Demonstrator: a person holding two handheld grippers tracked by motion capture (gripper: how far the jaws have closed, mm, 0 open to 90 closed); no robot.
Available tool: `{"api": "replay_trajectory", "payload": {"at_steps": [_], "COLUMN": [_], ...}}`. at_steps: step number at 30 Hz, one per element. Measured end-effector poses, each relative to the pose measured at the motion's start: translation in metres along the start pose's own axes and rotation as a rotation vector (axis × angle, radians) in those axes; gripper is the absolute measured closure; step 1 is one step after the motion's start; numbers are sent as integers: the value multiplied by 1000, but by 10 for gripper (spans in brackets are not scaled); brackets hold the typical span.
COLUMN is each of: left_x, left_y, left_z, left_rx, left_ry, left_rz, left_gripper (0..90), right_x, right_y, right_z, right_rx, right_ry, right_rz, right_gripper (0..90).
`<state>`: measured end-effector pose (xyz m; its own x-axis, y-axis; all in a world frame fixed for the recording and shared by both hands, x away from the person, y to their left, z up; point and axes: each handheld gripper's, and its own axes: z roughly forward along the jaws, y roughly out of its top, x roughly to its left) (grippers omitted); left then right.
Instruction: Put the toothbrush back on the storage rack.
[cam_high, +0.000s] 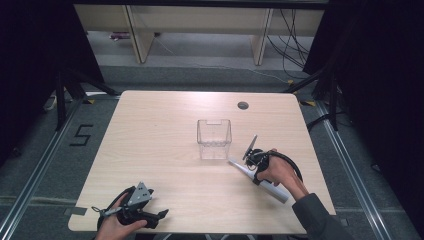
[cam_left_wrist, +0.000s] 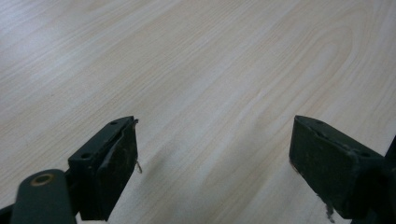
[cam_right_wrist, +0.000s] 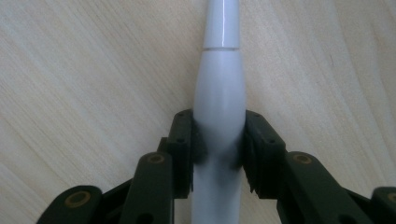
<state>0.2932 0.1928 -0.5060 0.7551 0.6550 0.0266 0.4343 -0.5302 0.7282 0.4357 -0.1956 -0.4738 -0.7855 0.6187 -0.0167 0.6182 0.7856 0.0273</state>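
R gripper (cam_right_wrist: 218, 140) clamps white electric toothbrush handle (cam_high: 260, 181) mid-body, long axis running up-left toward clear bin (cam_high: 214, 139) at frame ctr; L gripper (cam_high: 161, 215) wide, empty, lower left.

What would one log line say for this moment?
right gripper: shut on white handle | left gripper: open, idle | clear box: upright

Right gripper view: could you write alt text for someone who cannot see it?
Two black jaws of the right gripper are closed on the bulging body of a white electric toothbrush handle, which runs straight up the frame over a pale wooden table.
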Motion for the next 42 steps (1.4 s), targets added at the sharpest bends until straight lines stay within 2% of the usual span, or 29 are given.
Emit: {"api": "replay_trajectory", "payload": {"at_steps": [1,2,3,8,9,11,16,17,18,19,20,22,23,25,26,27,28,29,30,32,34,35,36,37,38,39,40,42], "left_x": [0,0,0,1,1,0,1,1,0,1,1,1,0,1,1,1,0,0,0,0,1,0,1,1,1,1,1,1], "left_y": [0,0,0,0,0,0,0,0,0,0,0,0,0,0,0,0,0,0,0,0,0,0,0,0,0,0,0,0], "left_z": [0,0,0,0,0,0,0,0,0,0,0,0,0,0,0,0,0,0,0,1,1,1,1,1,1,1,1,0], "left_rx": [0,-1,-1,0,0,1,2,2,2,2,2,2,2,3,7,7,4,4,8,3,4,4,4,4,5,4,4,4], "left_ry": [0,0,0,0,0,0,0,0,0,0,0,0,0,0,0,0,-9,-9,-10,1,2,1,1,1,2,1,1,2], "left_rz": [-1,0,1,2,2,1,4,2,2,2,2,4,2,2,10,10,-5,-5,-5,-1,3,1,1,1,3,2,3,4], "left_gripper": [150,150,150,150,150,150,150,150,150,150,150,150,150,150,150,150,150,150,150,150,150,150,150,150,150,150,150,150], "right_x": [3,-2,0,-5,-6,-10,-10,-13,-12,-11,-12,-12,-14,-15,-14,-14,-17,-17,-17,-19,-19,-19,-20,-20,-20,-23,-22,-25], "right_y": [0,-2,-3,-10,-11,-13,-18,-18,-18,-19,-19,-22,-23,-26,-29,-29,-33,-33,-38,-41,-44,-47,-48,-48,-52,-53,-54,-55], "right_z": [-1,0,-1,-3,-6,-10,-17,-18,-19,-19,-21,-23,-24,-30,-33,-33,-40,-40,-48,-55,-61,-66,-68,-68,-76,-77,-79,-81], "right_rx": [-1,-15,-9,-47,-37,-65,-112,-125,-116,-133,-129,-160,-169,-211,-224,-224,-261,-261,-305,-343,-378,-414,-431,-431,-494,-523,-556,-597], "right_ry": [8,2,-6,-12,-28,-28,-39,-43,-46,-37,-42,-41,-44,-41,-36,-36,-39,-39,-27,-50,-50,-45,-52,-52,-34,-59,-46,-54], "right_rz": [31,-18,11,1,-3,-15,34,-5,18,36,26,38,27,35,58,58,57,57,88,71,99,102,129,129,142,116,142,133], "right_gripper": [667,668,668,669,669,669,670,670,670,670,670,670,670,670,670,670,670,670,670,670,670,670,670,670,670,670,670,670]}}
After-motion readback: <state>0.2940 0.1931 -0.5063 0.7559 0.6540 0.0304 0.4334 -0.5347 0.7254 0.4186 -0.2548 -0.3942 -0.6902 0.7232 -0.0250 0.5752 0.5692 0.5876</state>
